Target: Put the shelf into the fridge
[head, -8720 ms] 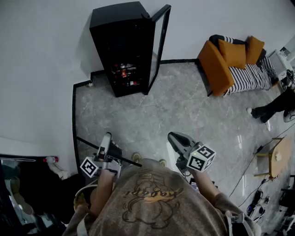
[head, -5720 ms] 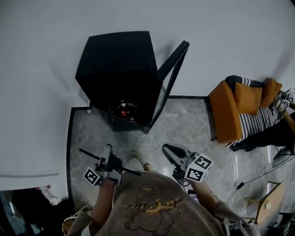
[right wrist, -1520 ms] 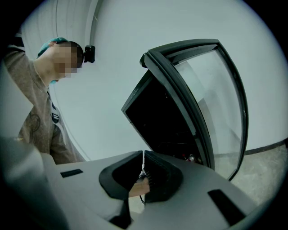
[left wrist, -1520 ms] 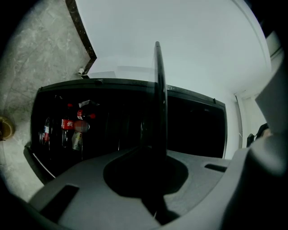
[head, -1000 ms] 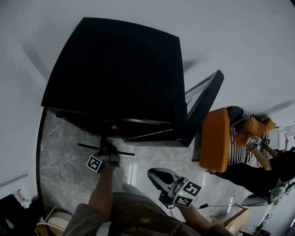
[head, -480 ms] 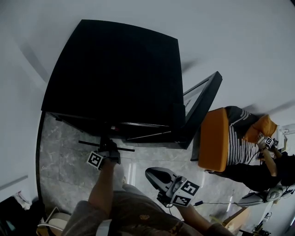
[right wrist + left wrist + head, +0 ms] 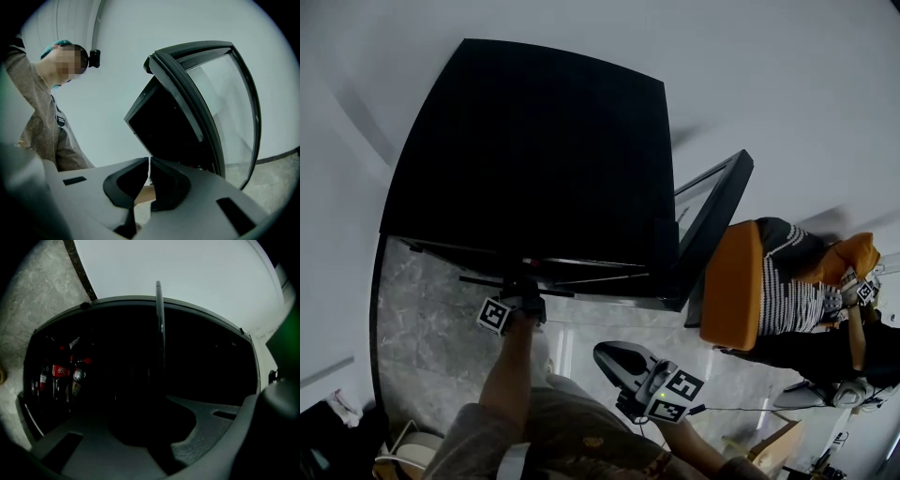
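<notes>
So the shelf [image 7: 478,281] is basically at the mouth of the fridge [image 7: 534,150] now. A second ago it was hanging out over the marble floor [image 7: 422,319], a bit short of the cabinet's front edge. Now, from the head view, the thin dark frame sits right along that front edge, so the reach forward is happening.

The left hand-held gripper [image 7: 521,292] is clamped on the shelf's near edge. In the left gripper view the shelf shows edge-on as a skinny bar [image 7: 159,319] running straight up from the jaws into the dark interior. It looks rotated relative to that camera, so I can't tell how level it really is. Some cola bottles [image 7: 59,374] sit off to one side inside the cabinet.

The right hand-held gripper [image 7: 602,353] is just parked low by the person's body, jaws pressed together with nothing in them. The glass door [image 7: 712,220] is swung wide open, well clear of the path.

My read is that carrying is done and the fiddly bit starts here. The shelf has to find its side rails in a pitch-black cabinet with only one grip point, so it could easily go in crooked.
</notes>
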Tool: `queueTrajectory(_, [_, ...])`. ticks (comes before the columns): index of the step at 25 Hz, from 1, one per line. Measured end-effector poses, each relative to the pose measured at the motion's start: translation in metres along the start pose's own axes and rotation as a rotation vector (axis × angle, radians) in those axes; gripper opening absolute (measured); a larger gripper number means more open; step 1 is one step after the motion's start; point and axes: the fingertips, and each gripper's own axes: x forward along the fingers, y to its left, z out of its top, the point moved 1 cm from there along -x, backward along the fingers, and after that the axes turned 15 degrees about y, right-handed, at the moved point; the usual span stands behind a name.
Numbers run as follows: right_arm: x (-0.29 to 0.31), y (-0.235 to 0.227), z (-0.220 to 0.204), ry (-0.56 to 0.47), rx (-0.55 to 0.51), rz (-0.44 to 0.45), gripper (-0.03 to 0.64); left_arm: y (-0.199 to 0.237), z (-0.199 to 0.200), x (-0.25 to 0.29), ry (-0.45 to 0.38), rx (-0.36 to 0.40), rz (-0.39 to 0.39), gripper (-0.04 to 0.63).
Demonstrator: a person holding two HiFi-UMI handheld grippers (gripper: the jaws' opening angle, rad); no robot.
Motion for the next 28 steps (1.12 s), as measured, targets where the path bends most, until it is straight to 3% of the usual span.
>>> queueTrajectory(28, [-0.004,0.013,-0.028,0.005,0.027,-0.014,0.026,0.008,0.016,0.053,-0.016,0.037,0.009,0.017])
